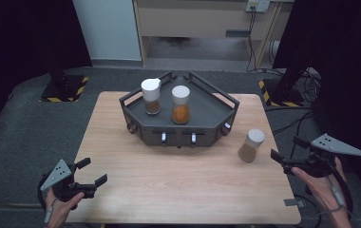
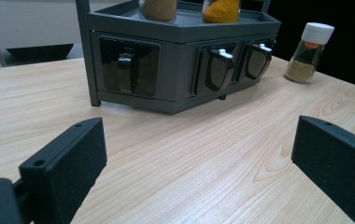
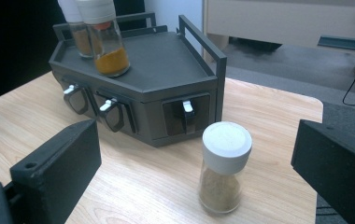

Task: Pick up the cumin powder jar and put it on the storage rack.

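A spice jar (image 1: 251, 145) with a white screw cap and pale brown powder stands upright on the wooden table (image 1: 169, 180), on the right side, just off the near right corner of the dark grey rack (image 1: 207, 111). The right gripper (image 1: 290, 151) is held near it at the table's right edge, jaws spread wide apart and holding nothing; in the right gripper view the same jar (image 3: 223, 168) stands between the lines of the two black jaws but ahead of them, not touched by either.

The left gripper (image 1: 90, 172) is held low at the near left corner of the table, well apart from the jar, its jaws also spread open with only bare wood between them. In the left gripper view the jar (image 2: 308, 52) shows far off to the right beyond the rack (image 2: 180, 60).

On the rack's flat top stand two more white-capped jars, upright and near each other: one with orange powder (image 1: 180, 105) toward the middle, and one with darker brown powder (image 1: 151, 96) to its left and a little farther back. The rack's near faces carry a row of small hooks (image 3: 188, 111)
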`<state>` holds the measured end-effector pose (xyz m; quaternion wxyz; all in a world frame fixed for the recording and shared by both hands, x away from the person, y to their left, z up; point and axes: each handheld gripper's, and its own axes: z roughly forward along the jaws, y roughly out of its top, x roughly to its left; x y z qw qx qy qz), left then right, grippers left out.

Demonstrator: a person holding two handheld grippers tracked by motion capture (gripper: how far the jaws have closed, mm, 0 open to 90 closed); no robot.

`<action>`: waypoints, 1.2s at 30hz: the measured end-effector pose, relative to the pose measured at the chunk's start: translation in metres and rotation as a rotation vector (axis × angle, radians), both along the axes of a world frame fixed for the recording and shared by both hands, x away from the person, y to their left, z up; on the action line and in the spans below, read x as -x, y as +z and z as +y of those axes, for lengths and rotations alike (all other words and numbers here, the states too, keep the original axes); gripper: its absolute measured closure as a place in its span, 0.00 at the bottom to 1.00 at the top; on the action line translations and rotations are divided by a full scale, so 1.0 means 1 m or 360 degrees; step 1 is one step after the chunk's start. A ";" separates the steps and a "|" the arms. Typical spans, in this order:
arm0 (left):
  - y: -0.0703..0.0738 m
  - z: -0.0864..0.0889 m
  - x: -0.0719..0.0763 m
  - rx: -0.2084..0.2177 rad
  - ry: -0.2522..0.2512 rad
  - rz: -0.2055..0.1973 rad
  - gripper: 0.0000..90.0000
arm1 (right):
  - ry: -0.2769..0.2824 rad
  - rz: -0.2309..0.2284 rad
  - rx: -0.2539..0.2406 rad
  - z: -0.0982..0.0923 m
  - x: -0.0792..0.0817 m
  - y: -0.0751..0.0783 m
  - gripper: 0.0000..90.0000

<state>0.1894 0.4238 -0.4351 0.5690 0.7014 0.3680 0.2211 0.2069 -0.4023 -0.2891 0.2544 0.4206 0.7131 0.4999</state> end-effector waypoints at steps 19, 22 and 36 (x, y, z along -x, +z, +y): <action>0.000 0.000 -0.001 -0.0001 -0.0003 0.0006 0.02 | 0.0010 0.0152 0.0124 0.010 -0.048 0.023 0.04; 0.000 0.001 -0.001 0.0002 -0.0001 0.0006 0.02 | 0.0019 0.0181 0.0134 0.011 -0.056 0.023 0.04; 0.000 0.001 -0.001 -0.0003 -0.0003 0.0004 0.02 | 0.0004 0.0293 0.0175 0.023 -0.093 0.014 0.04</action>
